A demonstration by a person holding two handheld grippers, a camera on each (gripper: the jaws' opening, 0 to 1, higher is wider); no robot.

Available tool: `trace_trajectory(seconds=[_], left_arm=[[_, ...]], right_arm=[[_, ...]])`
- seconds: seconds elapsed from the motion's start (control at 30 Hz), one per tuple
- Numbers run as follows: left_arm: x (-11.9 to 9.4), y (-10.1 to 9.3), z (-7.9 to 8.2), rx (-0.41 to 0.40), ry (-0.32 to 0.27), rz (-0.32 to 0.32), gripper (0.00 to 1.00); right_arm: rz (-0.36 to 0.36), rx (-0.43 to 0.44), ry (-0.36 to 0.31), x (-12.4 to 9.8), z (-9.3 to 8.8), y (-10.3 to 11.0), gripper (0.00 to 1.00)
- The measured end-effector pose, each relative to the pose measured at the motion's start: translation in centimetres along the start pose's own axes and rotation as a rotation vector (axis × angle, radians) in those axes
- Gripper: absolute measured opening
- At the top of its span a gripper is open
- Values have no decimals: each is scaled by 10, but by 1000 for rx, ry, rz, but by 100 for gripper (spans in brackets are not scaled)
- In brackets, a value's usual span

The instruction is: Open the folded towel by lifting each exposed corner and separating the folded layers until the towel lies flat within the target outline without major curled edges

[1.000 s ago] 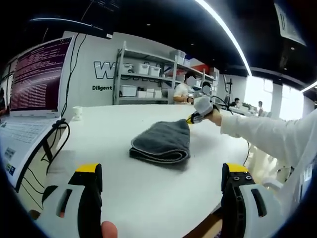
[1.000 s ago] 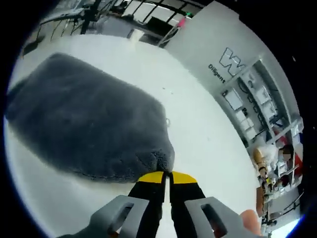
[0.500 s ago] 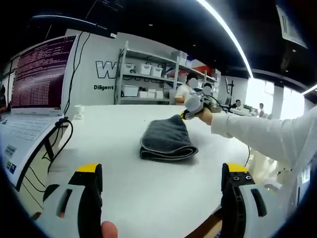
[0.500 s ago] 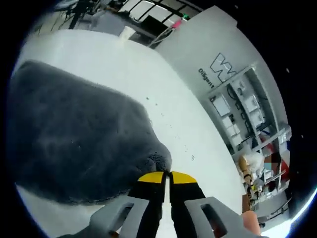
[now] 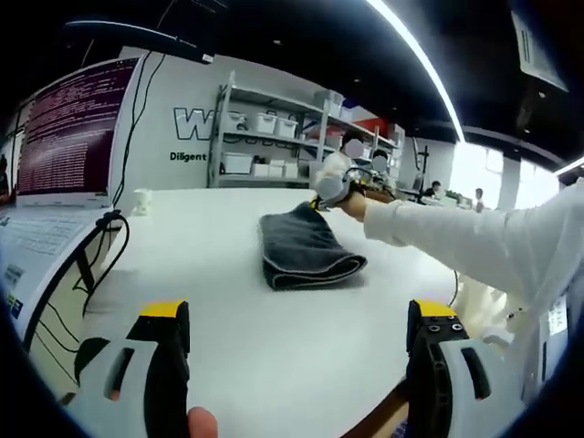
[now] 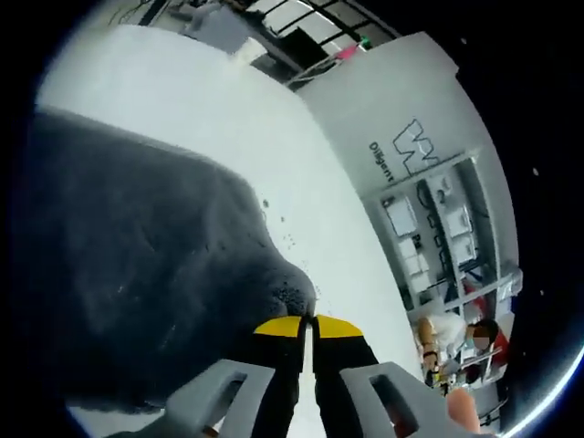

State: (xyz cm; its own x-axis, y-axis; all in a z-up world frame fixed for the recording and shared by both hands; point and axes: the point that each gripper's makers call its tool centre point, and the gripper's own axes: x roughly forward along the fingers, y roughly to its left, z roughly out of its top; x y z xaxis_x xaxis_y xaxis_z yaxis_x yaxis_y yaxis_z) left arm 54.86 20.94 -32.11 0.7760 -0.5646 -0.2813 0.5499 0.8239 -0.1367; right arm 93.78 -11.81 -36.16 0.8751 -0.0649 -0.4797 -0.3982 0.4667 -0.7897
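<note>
A dark grey folded towel [image 5: 301, 248] lies mid-table in the left gripper view. At its far corner my right gripper [image 5: 318, 199] pinches the cloth and holds that corner raised a little. In the right gripper view the towel [image 6: 137, 265] spreads wide to the left, and my right gripper [image 6: 307, 321] is shut on its corner, yellow tips pressed together. My left gripper [image 5: 297, 315] hangs open near the table's front edge, well short of the towel, with nothing between its fingers [image 5: 164, 315].
A white table [image 5: 219, 301] carries the towel. A laptop [image 5: 55, 155] with cables [image 5: 109, 242] stands at the left, a small white cup [image 5: 141, 202] behind it. Shelves with bins [image 5: 265, 146] and people line the back wall. A white sleeve [image 5: 474, 246] reaches in from the right.
My right gripper has drawn the towel's far corner leftward and up, turning the towel. The left gripper has stayed open and still.
</note>
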Motion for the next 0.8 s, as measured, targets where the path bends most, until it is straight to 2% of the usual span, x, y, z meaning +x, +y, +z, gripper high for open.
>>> trace_trajectory(seconds=[0.1,0.37,0.53,0.67,0.8], left_arm=[[0,0,1,6,1,5,98],[-3,5,3,5,-5,24,98],[-4,6,3,11,-2,26,98],[-8,6,7,14,-17,28,98],[-8,9,6,10,-16,34,98]], right_arm=[[-12,10,-3,13,9,-5,0],[-20,8,-30,12,29,-1,0],[-16,-1,-51,22,45,-2,0],[-18,-6,-55,25,51,0,0],[-25,-2,-37,26,48,3,0]])
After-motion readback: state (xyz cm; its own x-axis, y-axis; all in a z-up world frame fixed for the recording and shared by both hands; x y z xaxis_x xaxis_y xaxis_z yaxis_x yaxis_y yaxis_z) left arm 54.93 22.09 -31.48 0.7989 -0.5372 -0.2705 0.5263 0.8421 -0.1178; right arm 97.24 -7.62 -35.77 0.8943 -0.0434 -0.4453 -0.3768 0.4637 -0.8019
